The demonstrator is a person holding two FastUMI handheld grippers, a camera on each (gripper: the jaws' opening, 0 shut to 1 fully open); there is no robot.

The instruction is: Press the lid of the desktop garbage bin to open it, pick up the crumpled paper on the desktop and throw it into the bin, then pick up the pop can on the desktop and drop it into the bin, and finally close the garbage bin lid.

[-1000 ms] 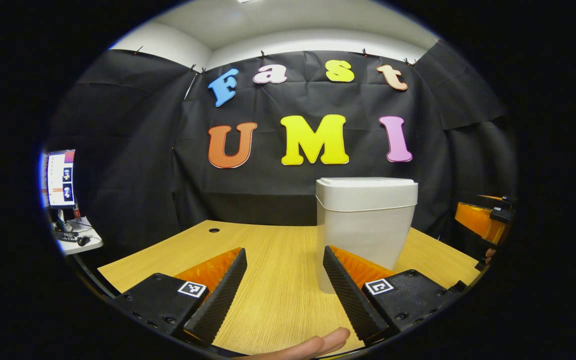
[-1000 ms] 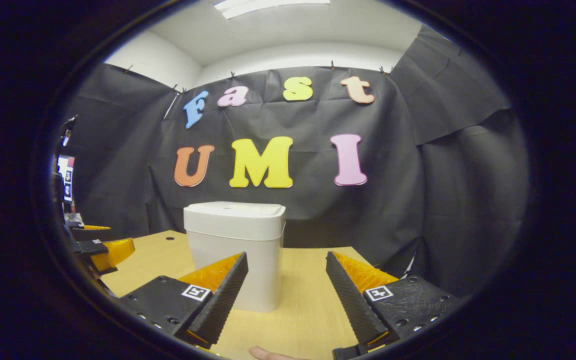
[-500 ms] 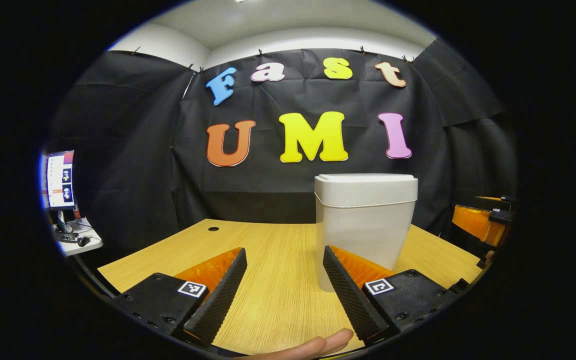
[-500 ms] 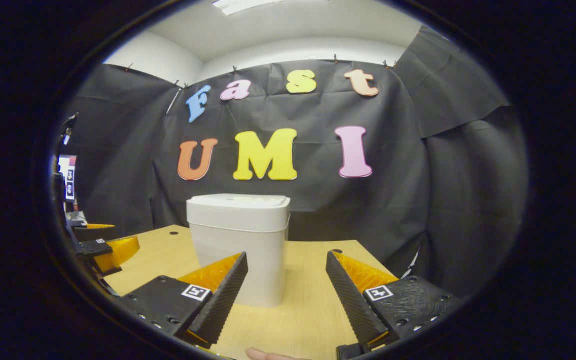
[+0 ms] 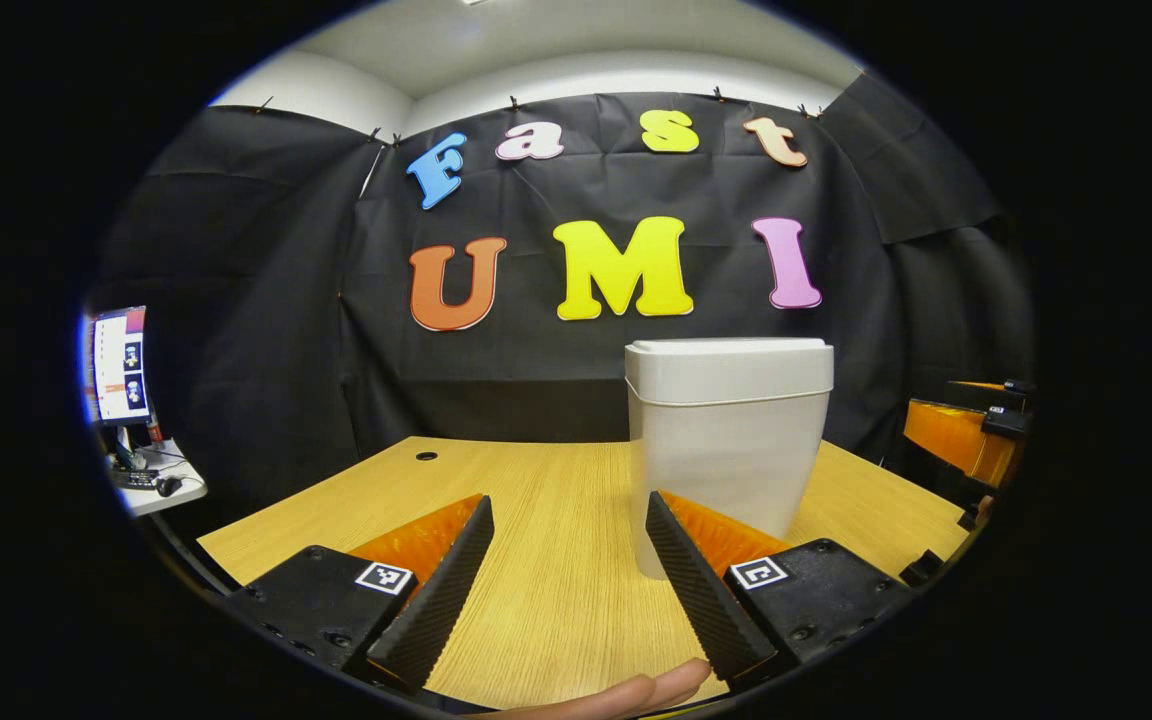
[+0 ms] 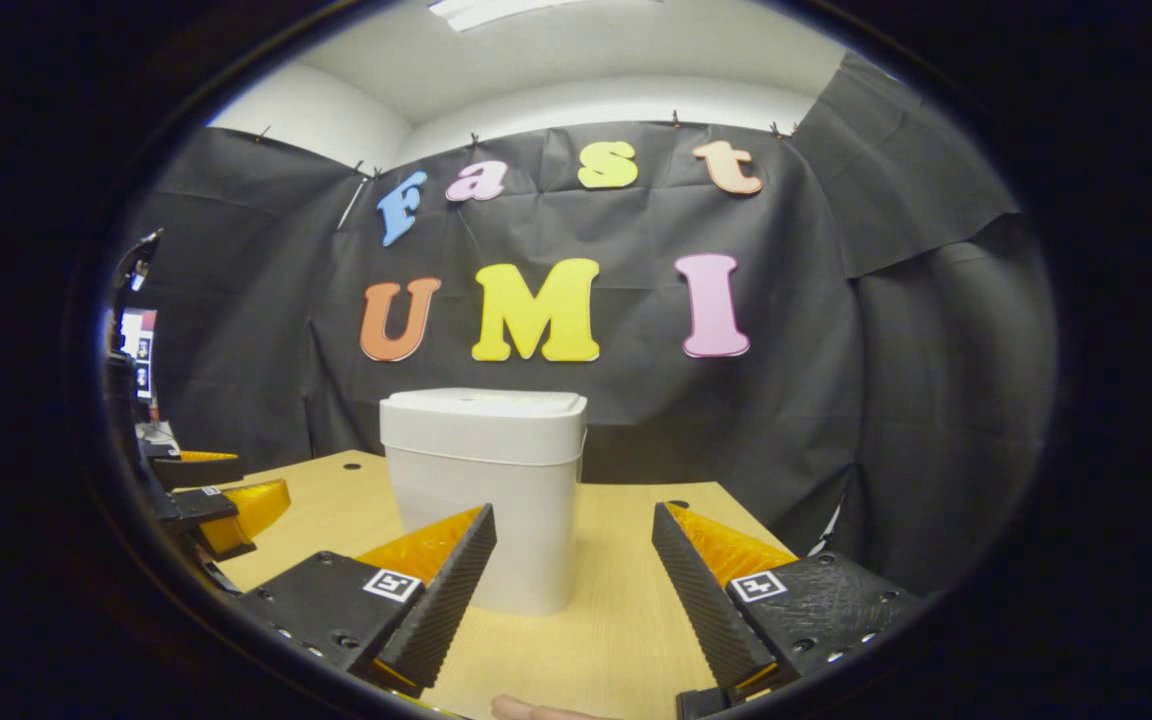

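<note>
In the left gripper view, a monitor (image 5: pixel 121 362) stands on a small side table (image 5: pixel 158 488) at the far left, beyond the edge of the wooden desk (image 5: pixel 546 500). The left gripper (image 5: pixel 568 530) hovers low over the desk with its jaws spread wide; bare wood shows in the gap between the two fingers (image 5: pixel 436 600), and they grasp nothing. A person's fingertip (image 5: pixel 636 690) shows at the bottom edge, below the gap. To the right of centre the white garbage bin (image 5: pixel 726 440) stands upright on the desk with its lid (image 5: pixel 728 350) down flat. The bin's lower corner sits behind the tip of the gripper's right finger; whether they touch cannot be told. At the far right edge the right gripper (image 5: pixel 966 440) shows, off the bin.

In the right gripper view, the left gripper (image 6: pixel 226 505) appears at the left edge, near the desk (image 6: pixel 626 620) corner. The bin (image 6: pixel 484 490) stands left of centre, its lid (image 6: pixel 481 402) closed. The right gripper (image 6: pixel 574 535) has its jaws wide apart and empty, its left finger overlapping the bin's lower front, with contact unclear.
</note>
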